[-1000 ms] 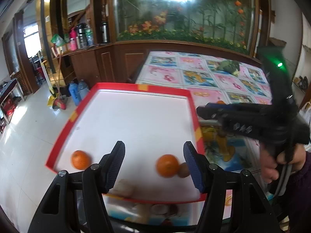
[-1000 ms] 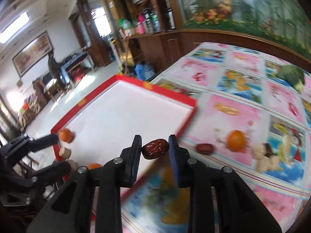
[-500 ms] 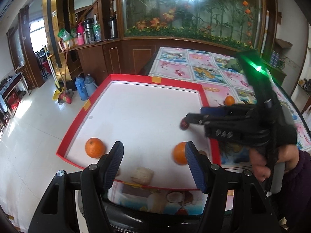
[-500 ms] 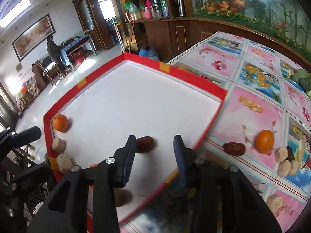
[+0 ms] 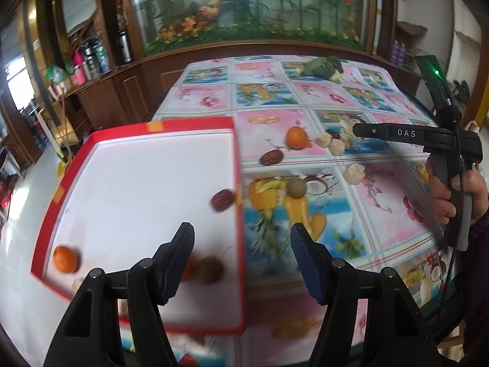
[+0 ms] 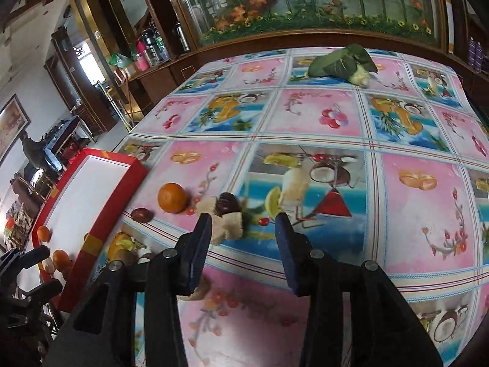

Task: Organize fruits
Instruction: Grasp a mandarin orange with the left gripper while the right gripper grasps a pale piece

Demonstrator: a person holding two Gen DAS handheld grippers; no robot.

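You are holding both the left gripper point(image 5: 243, 253) and the right gripper point(image 6: 243, 240) wide and empty, while a red date point(image 5: 222, 200) is lying inside the red-rimmed tray point(image 5: 237, 153).

Ahead of my right gripper point(image 6: 243, 224): pale chunks point(image 6: 227, 227) and a dark fruit point(image 6: 226, 203) are crowding the lower centre of the frame, just off the left finger.
Left of that: an orange point(image 6: 172, 198) and a red date point(image 6: 141, 214) are sitting near the tray's red rim point(image 6: 113, 202).
Right half of frame: the tablecloth point(image 6: 412, 214) is lying bare.
Between my left gripper's point(image 5: 243, 238) fingers: the tray rim is running straight through.
Tray middle: white floor point(image 5: 137, 183) is lying free; a date point(image 5: 223, 200) is resting beside the right rim.
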